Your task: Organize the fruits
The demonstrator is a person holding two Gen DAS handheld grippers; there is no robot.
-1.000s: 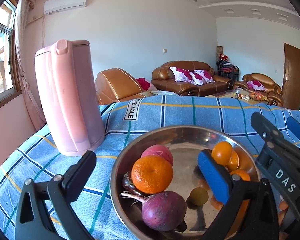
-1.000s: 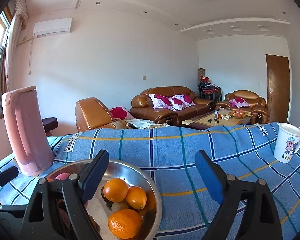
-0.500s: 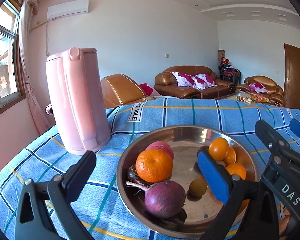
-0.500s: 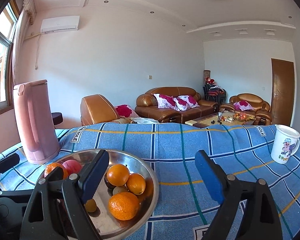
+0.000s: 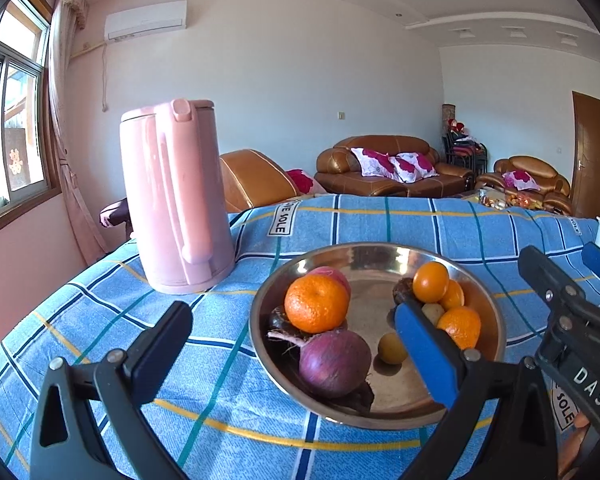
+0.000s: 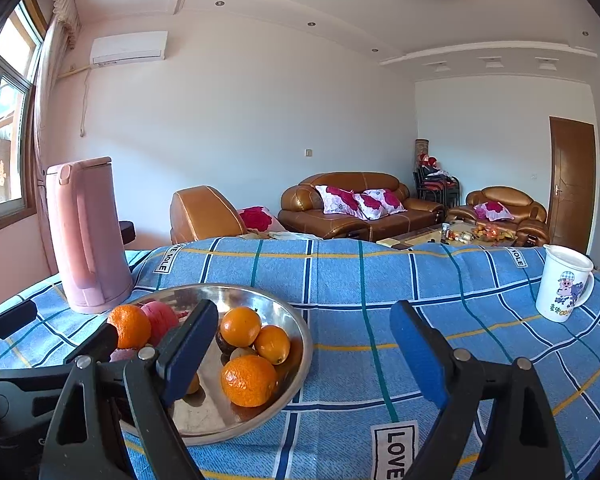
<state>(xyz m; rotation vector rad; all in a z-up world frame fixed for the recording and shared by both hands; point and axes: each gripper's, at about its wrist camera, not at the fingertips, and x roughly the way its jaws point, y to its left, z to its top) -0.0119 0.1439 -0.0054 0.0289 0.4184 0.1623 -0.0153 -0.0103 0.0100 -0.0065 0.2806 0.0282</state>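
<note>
A steel bowl [image 5: 488, 312] [image 6: 300, 332] sits on the blue checked tablecloth. It holds several oranges [image 5: 316, 308] [image 6: 248, 380], a pink apple [image 5: 334, 274] [image 6: 162, 314], a red onion [image 5: 334, 362], a small yellow-green fruit [image 5: 392, 348] and dark fruits. My left gripper [image 5: 292, 344] is open and empty, just in front of the bowl. My right gripper [image 6: 304, 348] is open and empty, above the bowl's right rim and the bare cloth. The right gripper also shows at the right edge of the left wrist view [image 5: 572, 312].
A tall pink kettle [image 5: 176, 196] [image 6: 86, 236] stands at the back left of the table. A white cartoon mug [image 6: 564, 288] stands at the right. Brown sofas and a door lie beyond the table's far edge.
Both grippers have pulled back and risen; the bowl and kettle look smaller and more of the cloth shows in front. Both stay open and empty.
</note>
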